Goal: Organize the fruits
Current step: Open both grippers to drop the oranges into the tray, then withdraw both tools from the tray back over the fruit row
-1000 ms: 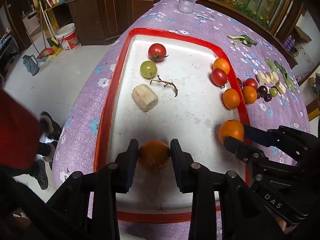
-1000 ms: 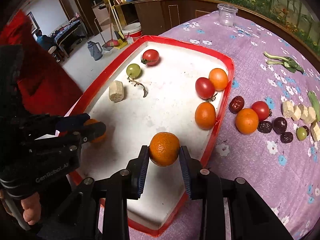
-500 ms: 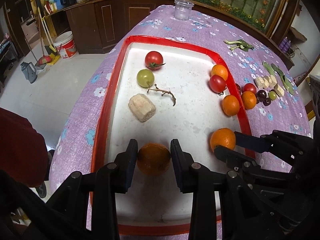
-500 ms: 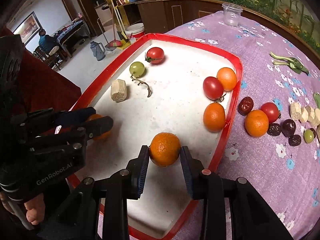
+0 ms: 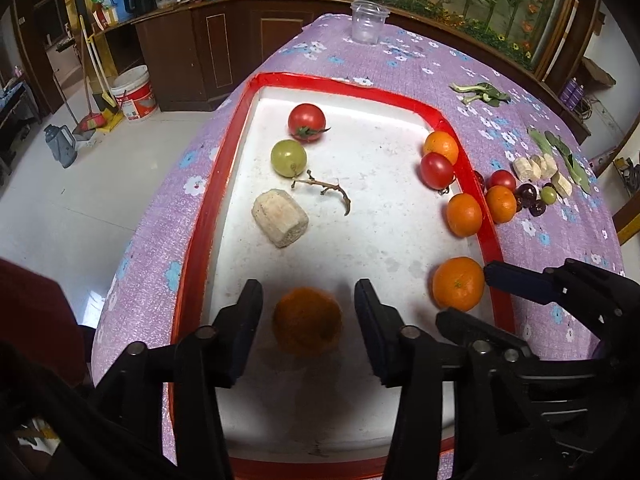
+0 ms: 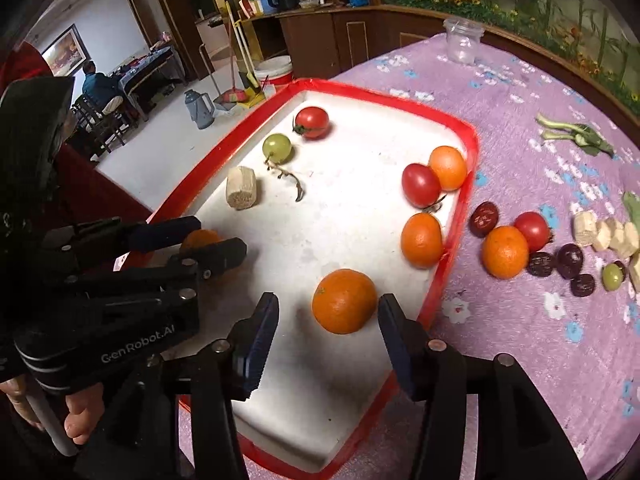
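Inside red-rimmed tray (image 5: 202, 216): oranges (image 6: 344, 301), tomatoes (image 5: 306, 121), a grape (image 5: 288, 157).

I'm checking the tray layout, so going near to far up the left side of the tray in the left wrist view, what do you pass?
Shaded orange between the left gripper fingers → beige corn-cob chunk → green grape → red tomato → tray far rim.

Both wrist cameras look steeply down along their own fingers, close over the near end of the red-rimmed tray (image 5: 452, 120). The left view sits toward the tray's left side, the right view toward its right rim (image 6: 468, 184); both share the tray and purple-clothed counter (image 6: 520, 92).
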Demonstrator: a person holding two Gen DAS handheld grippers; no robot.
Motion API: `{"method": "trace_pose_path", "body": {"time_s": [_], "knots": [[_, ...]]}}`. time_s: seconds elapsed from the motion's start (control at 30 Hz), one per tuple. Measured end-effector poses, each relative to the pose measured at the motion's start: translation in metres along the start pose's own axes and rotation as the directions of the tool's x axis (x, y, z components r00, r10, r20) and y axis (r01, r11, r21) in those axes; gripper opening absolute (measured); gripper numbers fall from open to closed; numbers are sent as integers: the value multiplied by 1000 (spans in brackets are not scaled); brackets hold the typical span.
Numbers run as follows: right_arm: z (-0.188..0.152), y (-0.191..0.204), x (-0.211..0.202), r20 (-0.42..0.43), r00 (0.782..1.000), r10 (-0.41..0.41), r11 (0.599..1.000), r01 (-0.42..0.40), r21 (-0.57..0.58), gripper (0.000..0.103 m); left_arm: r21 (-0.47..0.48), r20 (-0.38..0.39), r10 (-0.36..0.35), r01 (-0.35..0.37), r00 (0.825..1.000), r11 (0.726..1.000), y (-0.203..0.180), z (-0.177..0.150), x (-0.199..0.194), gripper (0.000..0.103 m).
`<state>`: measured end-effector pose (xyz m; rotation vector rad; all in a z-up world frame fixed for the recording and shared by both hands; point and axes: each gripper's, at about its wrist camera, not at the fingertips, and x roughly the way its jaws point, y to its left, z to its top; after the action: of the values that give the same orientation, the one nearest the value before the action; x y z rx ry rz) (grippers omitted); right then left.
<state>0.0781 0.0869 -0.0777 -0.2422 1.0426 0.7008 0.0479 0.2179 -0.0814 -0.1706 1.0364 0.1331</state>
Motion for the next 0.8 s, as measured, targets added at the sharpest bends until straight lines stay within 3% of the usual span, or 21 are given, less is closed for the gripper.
{"method": "trace_pose_path", "body": {"time_s": [0.27,0.37,0.47,0.6,0.8], "knots": [[-15,-6,-37,59,998,28,999,-29,27,67,23,63,16,-18,998,1000,-18,-6,-21,57],[-24,-15,-60,92,995,37,997,-43,67,68,33,104,-18,14,994,999,-30,-7,-39,57],[-34,-27,-85,134,990,40,992,-55,110,70,44,145,-50,44,988,998,-44,-6,-59,65],[-52,-49,-127,204,979,-20,988,-12,154,74,78,191,-80,66,978,995,-71,-2,-81,67],[-66,-90,-170,249,962,-116,978,66,199,75,128,175,-98,76,980,989,-112,9,-78,67]]}}
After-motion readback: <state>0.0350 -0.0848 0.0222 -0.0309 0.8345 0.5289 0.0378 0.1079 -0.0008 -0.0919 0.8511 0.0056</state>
